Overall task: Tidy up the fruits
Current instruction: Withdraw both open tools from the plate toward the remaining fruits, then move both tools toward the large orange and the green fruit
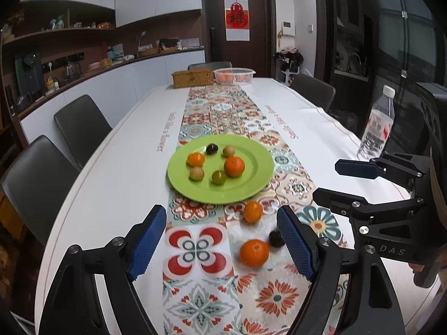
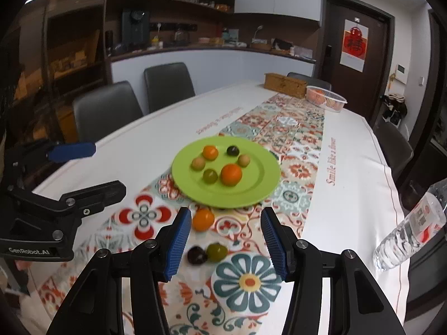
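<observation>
Fruits: six on the green plate (image 1: 259,164), mid-table on the patterned runner (image 1: 201,254); four loose on the runner, near side of the plate.

Table (image 1: 111,173): long, white-clothed. Far end: wicker box (image 1: 192,77), white basket (image 1: 234,76) holding orange fruit. Right edge: water bottle (image 1: 377,124).

On plate: large orange (image 1: 234,166), small orange (image 1: 195,159), two tan fruits, one green, one dark.

Loose, largest first: large orange (image 1: 253,252); small orange (image 2: 203,219); green fruit (image 2: 216,252) touching dark fruit (image 2: 196,254).

Left gripper (image 1: 222,241): jaws wide, holding nothing. The loose large orange lies between its fingers, nearer the right one; dark fruit just beside that finger.

Right gripper (image 2: 226,241): jaws wide, holding nothing. The green and dark pair lie just ahead, between the fingers, left of centre.

Judgement: the fruits are round, so no long axis matters; each gripper is nearer its own fruit, plate straight beyond.
</observation>
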`<state>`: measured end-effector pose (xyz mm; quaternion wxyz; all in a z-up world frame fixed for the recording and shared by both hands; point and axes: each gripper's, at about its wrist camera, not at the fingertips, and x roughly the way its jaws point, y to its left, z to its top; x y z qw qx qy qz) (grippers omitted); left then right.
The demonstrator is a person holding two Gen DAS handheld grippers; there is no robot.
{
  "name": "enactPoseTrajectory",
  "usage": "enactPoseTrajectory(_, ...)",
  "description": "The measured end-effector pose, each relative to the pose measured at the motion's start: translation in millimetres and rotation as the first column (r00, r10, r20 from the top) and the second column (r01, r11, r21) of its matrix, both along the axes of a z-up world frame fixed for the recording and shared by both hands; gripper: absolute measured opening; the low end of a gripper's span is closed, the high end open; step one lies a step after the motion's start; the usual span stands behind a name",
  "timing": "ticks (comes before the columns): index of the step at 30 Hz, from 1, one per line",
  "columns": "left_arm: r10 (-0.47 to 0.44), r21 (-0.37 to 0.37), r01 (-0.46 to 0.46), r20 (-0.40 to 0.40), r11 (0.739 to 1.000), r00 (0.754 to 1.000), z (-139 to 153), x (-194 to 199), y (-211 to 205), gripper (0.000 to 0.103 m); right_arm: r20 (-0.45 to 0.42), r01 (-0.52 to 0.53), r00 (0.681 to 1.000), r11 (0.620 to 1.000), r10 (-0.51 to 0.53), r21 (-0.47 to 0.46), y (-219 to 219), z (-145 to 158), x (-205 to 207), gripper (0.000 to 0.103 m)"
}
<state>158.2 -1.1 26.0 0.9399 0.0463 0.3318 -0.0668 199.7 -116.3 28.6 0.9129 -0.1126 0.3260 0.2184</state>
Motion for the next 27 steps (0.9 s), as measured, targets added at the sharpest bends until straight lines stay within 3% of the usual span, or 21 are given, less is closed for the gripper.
enactPoseTrajectory(11,-0.014,0.027,0.015,-0.066,1.0,0.998,-35.6,-2.6,-11.8,0.081,-0.096,-0.048,0.995,0.996,0.041,-0.073,-3.2,-33.8,2.4,0.053)
enactPoseTrajectory(21,-0.029,0.059,0.034,-0.077,0.998,0.997,-61.3,-1.2,-20.1,0.081,-0.077,-0.13,0.99,0.972,0.117,-0.197,5.5,-57.8,1.6,0.053)
enactPoseTrajectory(27,-0.045,0.07,0.052,-0.097,0.996,0.994,-74.9,4.9,-23.0,0.081,-0.092,-0.175,0.983,0.959,0.158,-0.223,10.6,-71.5,6.6,0.053)
